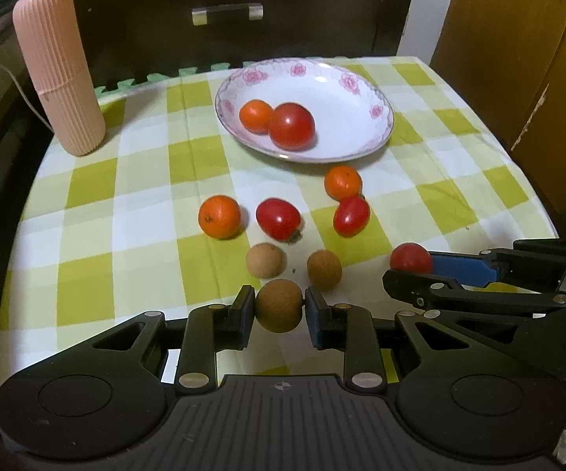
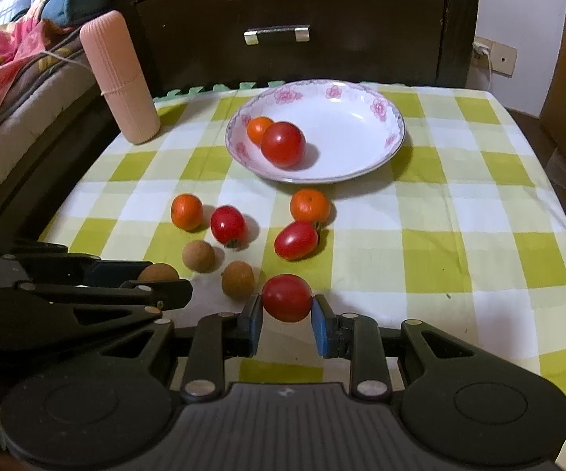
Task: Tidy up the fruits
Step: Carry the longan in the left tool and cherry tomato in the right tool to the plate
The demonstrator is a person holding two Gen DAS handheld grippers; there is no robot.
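A white flowered plate (image 1: 361, 153) (image 2: 361, 174) at the back of the checked cloth holds one small orange (image 1: 256, 116) and one tomato (image 1: 291, 126). In front of it lie two oranges (image 1: 220, 216) (image 1: 342, 183), two oval tomatoes (image 1: 278, 219) (image 1: 351, 216) and two brown longans (image 1: 265, 260) (image 1: 324, 269). My left gripper (image 1: 279, 306) (image 2: 161, 278) is shut on a third longan (image 1: 279, 311) (image 2: 158, 272) near the front edge. To its right, my right gripper (image 2: 287, 310) (image 1: 412, 265) is shut on a round tomato (image 2: 287, 297) (image 1: 411, 258).
A tall pink ribbed container (image 1: 59, 70) (image 2: 120, 78) stands at the table's back left corner. A dark wooden drawer front with a metal handle (image 2: 276, 35) rises behind the table. Bedding (image 2: 4, 62) lies to the left, a wooden panel (image 1: 518, 59) to the right.
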